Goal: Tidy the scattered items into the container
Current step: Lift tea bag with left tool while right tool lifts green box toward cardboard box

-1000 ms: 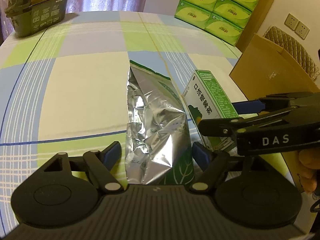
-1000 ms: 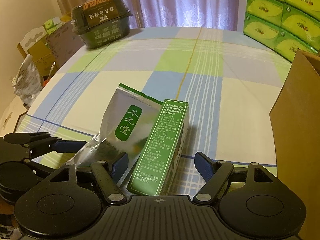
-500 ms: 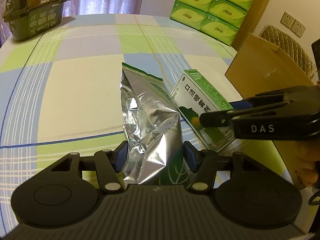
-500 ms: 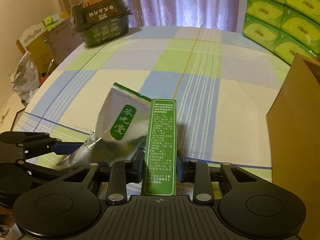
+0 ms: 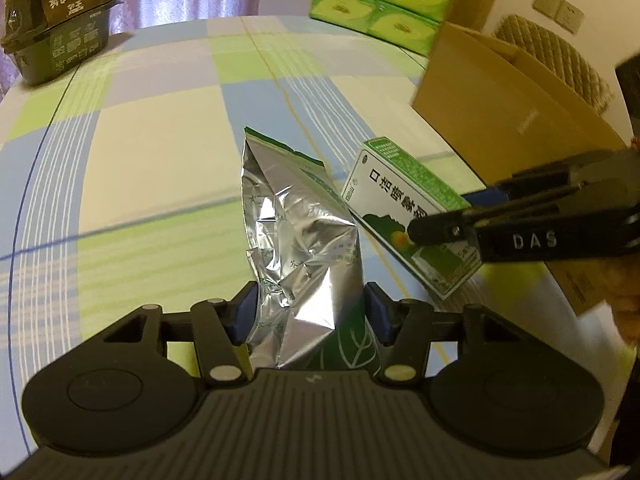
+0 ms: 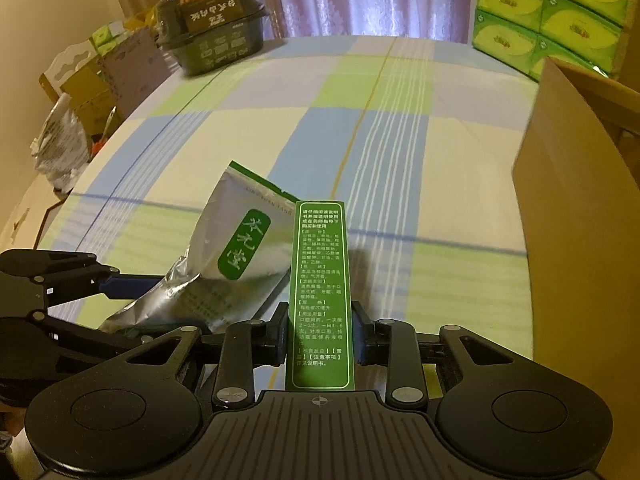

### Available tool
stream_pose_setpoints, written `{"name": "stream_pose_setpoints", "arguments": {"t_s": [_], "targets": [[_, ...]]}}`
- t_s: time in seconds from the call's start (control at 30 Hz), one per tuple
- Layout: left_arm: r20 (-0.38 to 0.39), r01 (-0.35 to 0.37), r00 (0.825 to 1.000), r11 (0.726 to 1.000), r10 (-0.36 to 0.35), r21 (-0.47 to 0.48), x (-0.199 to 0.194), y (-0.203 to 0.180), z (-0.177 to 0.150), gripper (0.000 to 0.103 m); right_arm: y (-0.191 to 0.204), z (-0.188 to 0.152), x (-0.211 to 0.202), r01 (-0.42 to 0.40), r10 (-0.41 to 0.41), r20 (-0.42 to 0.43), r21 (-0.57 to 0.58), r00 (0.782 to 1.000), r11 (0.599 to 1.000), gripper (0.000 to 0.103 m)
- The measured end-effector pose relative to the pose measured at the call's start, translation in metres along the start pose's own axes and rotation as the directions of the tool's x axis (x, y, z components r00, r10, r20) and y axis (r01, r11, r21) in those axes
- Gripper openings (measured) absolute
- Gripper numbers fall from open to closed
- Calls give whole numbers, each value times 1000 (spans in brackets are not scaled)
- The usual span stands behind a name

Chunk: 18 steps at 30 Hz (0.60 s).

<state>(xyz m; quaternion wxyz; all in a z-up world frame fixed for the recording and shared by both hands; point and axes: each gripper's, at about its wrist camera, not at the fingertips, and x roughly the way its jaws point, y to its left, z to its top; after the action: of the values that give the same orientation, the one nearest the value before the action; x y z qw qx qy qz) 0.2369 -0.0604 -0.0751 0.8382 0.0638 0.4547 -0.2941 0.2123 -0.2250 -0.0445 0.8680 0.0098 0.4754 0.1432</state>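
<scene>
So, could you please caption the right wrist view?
Right gripper clamps a green box beside the foil pouch.

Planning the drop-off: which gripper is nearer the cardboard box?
Right. The right gripper, clamping the green carton, sits beside the cardboard box; the left gripper, holding the foil pouch, is farther away.

Pouch [image 5: 296, 240]: crinkled, glossy metallic foil. Green carton [image 6: 320, 292]: smooth printed card. Container [image 5: 500, 112]: matt brown cardboard. Surface [image 5: 140, 160]: checked woven cloth.
</scene>
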Motion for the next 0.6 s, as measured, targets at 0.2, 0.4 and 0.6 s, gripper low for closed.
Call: {"name": "stream_pose_setpoints", "arguments": {"t_s": [0.2, 0.4, 0.6], "targets": [[-38, 25, 999, 1000, -25, 3, -27, -26, -39, 51, 10, -34, -27, 3, -3, -16, -7, 1000, 1000, 33], [-68, 32, 997, 999, -33, -18, -48, -42, -69, 51, 20, -76, -54, -10, 10, -44, 19, 999, 1000, 33], [-89, 30, 995, 998, -35, -58, -58, -50, -83, 56, 25, -103, -70, -15, 16, -62, 6, 998, 1000, 34]]}}
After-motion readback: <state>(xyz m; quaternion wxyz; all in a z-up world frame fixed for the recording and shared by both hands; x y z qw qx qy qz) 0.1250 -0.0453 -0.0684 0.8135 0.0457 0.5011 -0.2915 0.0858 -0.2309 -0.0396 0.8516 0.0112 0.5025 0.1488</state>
